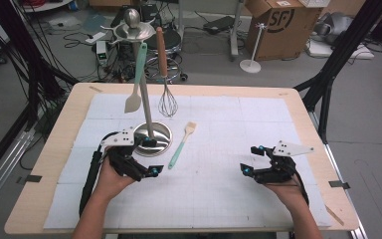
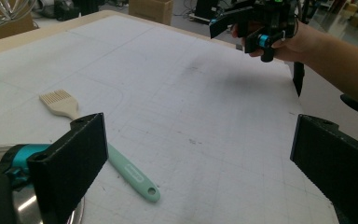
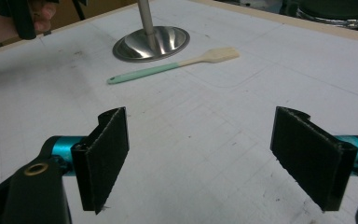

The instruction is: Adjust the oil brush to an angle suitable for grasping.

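Both tools idle, jaws spread and empty—left tool [image 1: 146, 157] beside the stand's steel base [image 1: 160, 133], right tool [image 1: 256, 159] well apart—while the mint-handled pastry brush [image 1: 181, 144] lies flat on the surface [image 1: 219, 194]; next, likely, a reach for its handle.

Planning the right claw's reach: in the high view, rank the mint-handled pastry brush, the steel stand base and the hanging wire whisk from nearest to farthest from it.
1. Mint-handled pastry brush: flat on the mat, left of the right claw.
2. Round steel stand base: just beyond the brush, beside the left claw.
3. Wire whisk with wooden handle: hanging from the stand, toward the table's far edge.
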{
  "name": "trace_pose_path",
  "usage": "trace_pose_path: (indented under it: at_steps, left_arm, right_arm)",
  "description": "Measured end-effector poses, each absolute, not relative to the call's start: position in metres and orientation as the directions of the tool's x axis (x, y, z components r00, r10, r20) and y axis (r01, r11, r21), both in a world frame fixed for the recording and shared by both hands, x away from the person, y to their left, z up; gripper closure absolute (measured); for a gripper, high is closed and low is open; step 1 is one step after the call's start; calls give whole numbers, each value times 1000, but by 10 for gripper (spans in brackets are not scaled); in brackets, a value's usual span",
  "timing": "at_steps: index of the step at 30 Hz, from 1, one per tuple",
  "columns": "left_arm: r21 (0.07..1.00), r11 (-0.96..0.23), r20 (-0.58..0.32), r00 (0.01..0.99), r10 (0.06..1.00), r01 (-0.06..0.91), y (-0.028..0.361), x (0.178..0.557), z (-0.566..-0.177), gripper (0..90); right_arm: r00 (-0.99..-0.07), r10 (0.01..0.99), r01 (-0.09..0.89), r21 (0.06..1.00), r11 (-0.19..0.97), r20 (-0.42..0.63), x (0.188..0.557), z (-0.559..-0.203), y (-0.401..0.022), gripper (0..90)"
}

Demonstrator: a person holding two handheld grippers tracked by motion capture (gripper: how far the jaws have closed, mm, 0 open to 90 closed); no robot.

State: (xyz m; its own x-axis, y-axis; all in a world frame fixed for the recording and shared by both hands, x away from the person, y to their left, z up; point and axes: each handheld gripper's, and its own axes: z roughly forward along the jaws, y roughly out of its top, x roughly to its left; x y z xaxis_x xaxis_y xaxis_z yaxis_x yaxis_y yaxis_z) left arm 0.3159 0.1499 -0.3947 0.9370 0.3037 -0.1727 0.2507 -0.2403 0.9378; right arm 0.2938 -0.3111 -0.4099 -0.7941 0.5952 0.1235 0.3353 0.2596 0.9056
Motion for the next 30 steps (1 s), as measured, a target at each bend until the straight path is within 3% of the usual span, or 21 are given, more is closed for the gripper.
trace_pose_path:
  at_steps: [30]
  left_arm:
    - [930, -256, -184, 937, 296, 263, 146, 317, -398, 46]
  right_arm:
    - [-800, 587, 333, 905, 265, 123, 294, -410, -310, 191]
